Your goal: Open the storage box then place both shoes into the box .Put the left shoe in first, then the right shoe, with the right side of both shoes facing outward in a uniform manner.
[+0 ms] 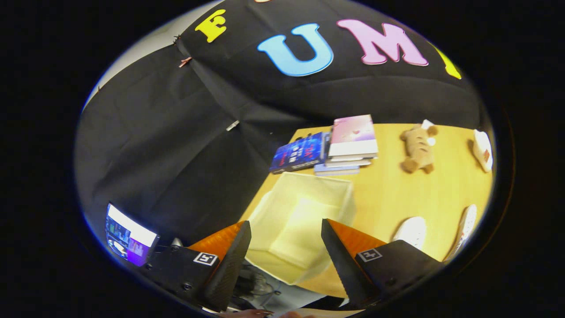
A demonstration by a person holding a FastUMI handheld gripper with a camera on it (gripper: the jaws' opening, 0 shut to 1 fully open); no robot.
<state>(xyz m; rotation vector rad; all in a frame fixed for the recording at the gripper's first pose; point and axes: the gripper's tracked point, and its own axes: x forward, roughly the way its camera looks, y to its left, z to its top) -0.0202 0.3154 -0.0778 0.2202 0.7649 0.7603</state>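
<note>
We see a light wooden table (397,194) set against the black cloth wall (176,132) of the booth; a lit screen (128,236) sits low on the near side, off the table beside one finger. The box (304,221) stands at the table's near corner, just ahead of the gripper (286,229) and framed between its two fingers. It is a pale, translucent, square-walled container, open at the top, and we see nothing inside it. The gripper's fingers are spread wide, with the box visible in the gap, and they hold nothing; we cannot tell whether they touch the box's wall. Beyond the box, at the table's far edge, lies a stack of books (348,145) with one dark blue book (300,152) beside it. A tan plush toy (417,148) lies further along the far side, with a small white object (483,150) past it. Two white shoes (437,232) lie on the table beside the box, near one finger and apart from the box: one shows its upper, the other is tilted on its side with the sole edge visible.
</note>
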